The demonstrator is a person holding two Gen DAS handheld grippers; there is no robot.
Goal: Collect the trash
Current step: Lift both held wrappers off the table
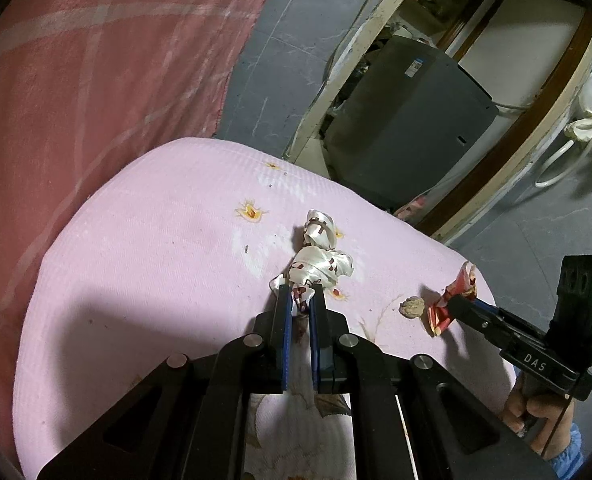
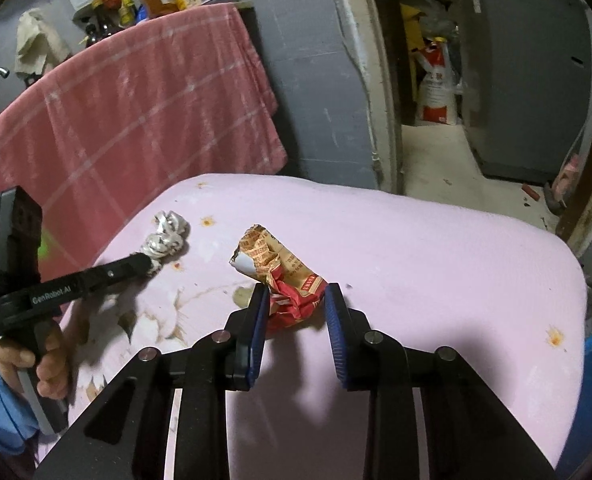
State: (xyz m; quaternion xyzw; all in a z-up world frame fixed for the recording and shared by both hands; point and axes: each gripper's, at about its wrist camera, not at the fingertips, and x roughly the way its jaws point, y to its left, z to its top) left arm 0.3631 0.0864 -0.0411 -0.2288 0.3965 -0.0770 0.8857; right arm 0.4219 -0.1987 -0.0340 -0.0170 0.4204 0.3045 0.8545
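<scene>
My left gripper (image 1: pixel 299 300) has its jaws pressed together on the near tail of a crumpled white wrapper (image 1: pixel 321 256), which lies stretched away from me on the pink cloth-covered desk (image 1: pixel 156 240), left of centre. That piece looks secured but not yet lifted; its far end rests on the cloth.

My right gripper (image 2: pixel 296 300) straddles the crumpled red and tan wrapper (image 2: pixel 284 276) near the middle of the desk. Its left pad touches the red paper, while the right pad stands just beside it with a sliver of cloth showing between. So those jaws stand part spread around the wrapper rather than pinching it. From the left view the wrapper's top sticks up above the tips.

Between the two wrappers, just left of the red one, sits a small brownish lump (image 1: pixel 411 306), possibly a nutshell, untouched.

As I judge it, the task is in its early part: one piece gripped, one about to be gripped, one lump left on the cloth. No bin or bag shows in either view, so nothing is collected yet.
</scene>
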